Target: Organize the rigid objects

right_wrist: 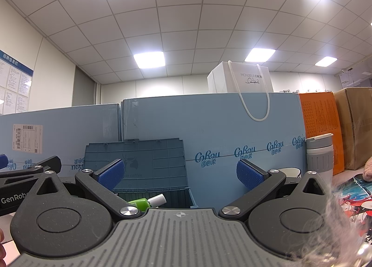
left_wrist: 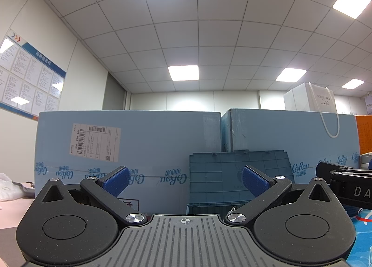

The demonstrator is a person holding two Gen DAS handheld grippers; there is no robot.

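A blue-grey plastic storage box with its lid raised [left_wrist: 239,174] stands against the light-blue cartons; it also shows in the right wrist view [right_wrist: 144,164]. A green bottle with a white cap [right_wrist: 148,201] lies in the box. My left gripper [left_wrist: 184,179] is open and empty, held level in front of the box. My right gripper [right_wrist: 179,172] is open and empty, just before the box opening. A grey and white travel mug [right_wrist: 319,157] and a white cup [right_wrist: 288,172] stand to the right.
Large light-blue cartons [right_wrist: 232,127] form a wall behind the box. A white paper bag [right_wrist: 241,78] sits on top. An orange box [right_wrist: 320,127] and a brown carton [right_wrist: 358,125] stand at the right. A colourful printed mat [right_wrist: 351,199] covers the table. The other gripper shows in the left wrist view [left_wrist: 348,185].
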